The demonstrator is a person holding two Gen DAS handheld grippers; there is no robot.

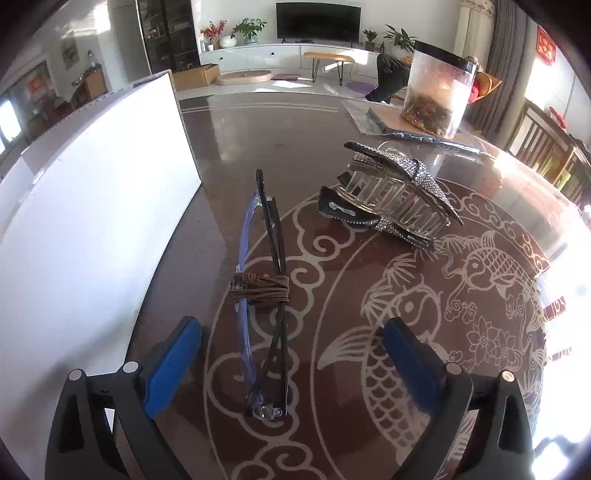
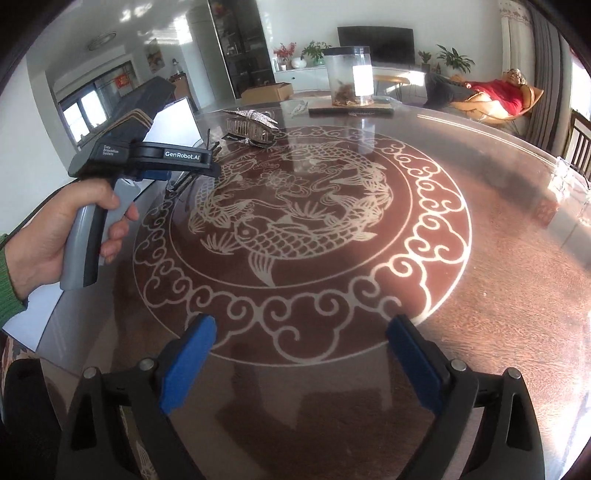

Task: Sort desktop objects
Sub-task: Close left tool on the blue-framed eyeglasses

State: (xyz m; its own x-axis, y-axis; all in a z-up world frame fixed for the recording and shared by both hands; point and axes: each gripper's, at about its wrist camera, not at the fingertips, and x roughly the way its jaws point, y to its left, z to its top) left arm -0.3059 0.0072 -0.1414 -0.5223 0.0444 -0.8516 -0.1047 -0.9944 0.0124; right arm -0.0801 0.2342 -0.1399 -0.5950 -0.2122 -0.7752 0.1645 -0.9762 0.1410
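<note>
Left hand-held gripper (image 1: pixel 291 336) stood open astride the folded glasses (image 1: pixel 264 295); closing on thin frames risked them slipping toward the hair clip (image 1: pixel 391 195) at 1 o'clock.

Television (image 1: pixel 318 17), potted plants (image 1: pixel 249 28), cabinet (image 1: pixel 168 31)

The left gripper (image 1: pixel 291 341) points steeply downward with its blue-padded fingers (image 1: pixel 173 363) spread wide apart — nothing is pressed between the pads. Seen from the right wrist view, a left hand (image 2: pixel 70 236) wraps the grey handle of that tool, with a green sleeve (image 2: pixel 9 280) at the wrist. The right gripper (image 2: pixel 301 354) also tilts down, its fingers (image 2: pixel 188 363) standing wide and empty — both pads clear of any contact.
</note>
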